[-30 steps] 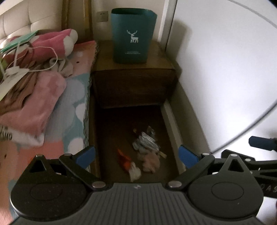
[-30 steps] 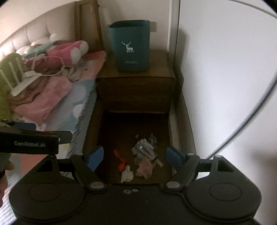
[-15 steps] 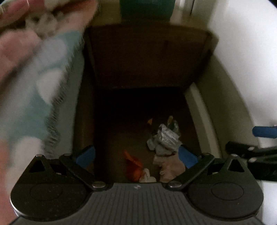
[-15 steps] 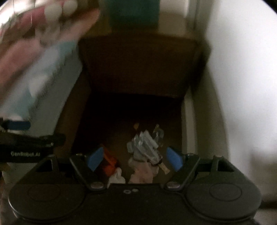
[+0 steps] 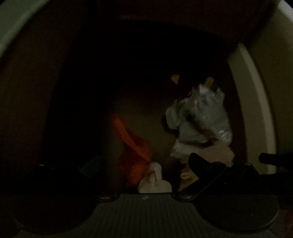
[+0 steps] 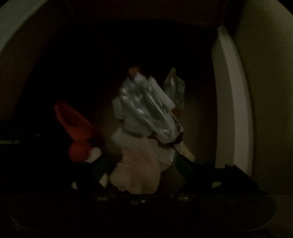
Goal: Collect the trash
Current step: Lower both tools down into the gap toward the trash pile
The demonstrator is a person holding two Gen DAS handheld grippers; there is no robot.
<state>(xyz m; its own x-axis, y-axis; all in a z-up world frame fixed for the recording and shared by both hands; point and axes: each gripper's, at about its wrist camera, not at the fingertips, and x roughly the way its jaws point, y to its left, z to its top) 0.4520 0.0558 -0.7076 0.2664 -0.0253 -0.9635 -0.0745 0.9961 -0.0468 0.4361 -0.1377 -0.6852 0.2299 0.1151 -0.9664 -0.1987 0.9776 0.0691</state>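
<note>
A small heap of trash lies on the dark floor between the bed and the wall. It holds a silver crumpled wrapper (image 5: pixel 203 117) (image 6: pixel 146 109), an orange wrapper (image 5: pixel 133 146) (image 6: pixel 75 124), a white tissue (image 5: pixel 155 181) and a pinkish tissue wad (image 6: pixel 137 170). My left gripper (image 5: pixel 144 164) is open low over the orange wrapper and white tissue. My right gripper (image 6: pixel 141 168) is open with its fingers on either side of the pinkish wad. Both views are dark and blurred.
A pale skirting board (image 5: pixel 254 102) (image 6: pixel 232 113) and the wall run along the right. The dark nightstand front (image 5: pixel 164 16) stands just behind the heap. The bed side (image 5: pixel 22 73) closes the left. The right gripper's tip (image 5: pixel 274 159) shows at the left view's right edge.
Both grippers have dropped down and forward into the dark gap, close to the trash heap. The bin, bed top and nightstand top have left the views. The jaws stay open.
</note>
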